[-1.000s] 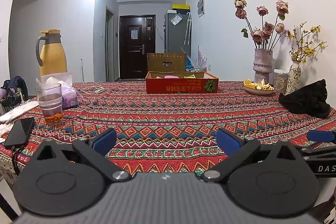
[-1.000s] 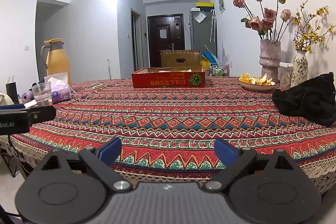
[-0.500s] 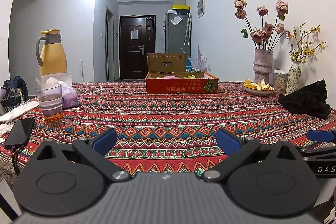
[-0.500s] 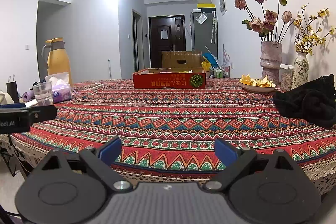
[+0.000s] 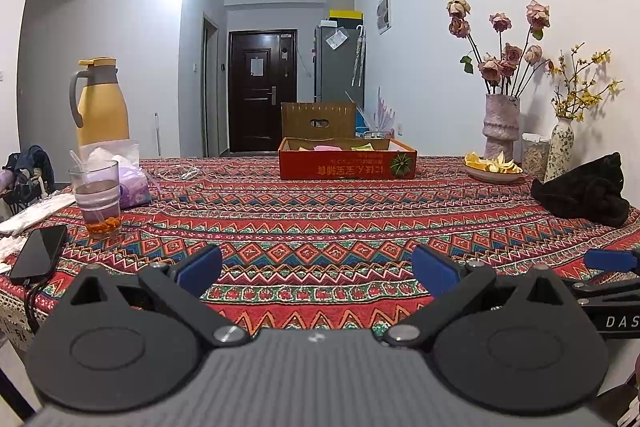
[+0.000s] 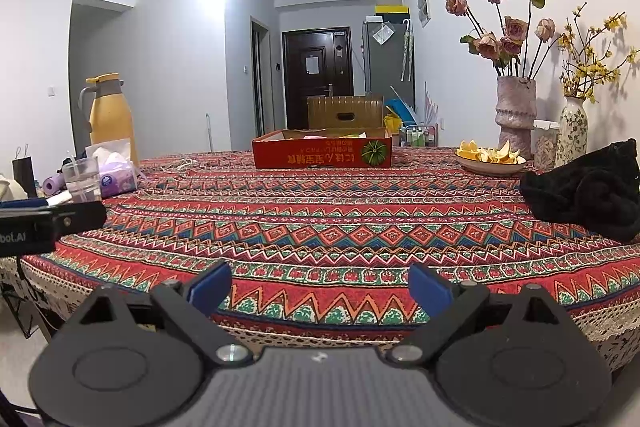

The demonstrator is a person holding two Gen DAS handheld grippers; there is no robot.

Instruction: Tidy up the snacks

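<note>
A shallow red cardboard box (image 5: pixel 347 163) with pink and yellow snack packets inside stands at the far middle of the patterned table; it also shows in the right wrist view (image 6: pixel 322 154). My left gripper (image 5: pixel 316 273) is open and empty, low over the table's near edge. My right gripper (image 6: pixel 320 287) is open and empty, just off the near edge. Each gripper shows at the side of the other's view: the right one (image 5: pixel 610 261) and the left one (image 6: pixel 48 223).
On the left stand a glass of tea (image 5: pixel 96 199), a tissue pack (image 5: pixel 130 179), a yellow jug (image 5: pixel 102 103) and a phone (image 5: pixel 40 253). On the right are a black cloth (image 5: pixel 584 191), a plate of peels (image 5: pixel 494 169) and two flower vases (image 5: pixel 502 127).
The right wrist view has shifted slightly forward and up towards the table. The left gripper has barely moved. Both stay open.
</note>
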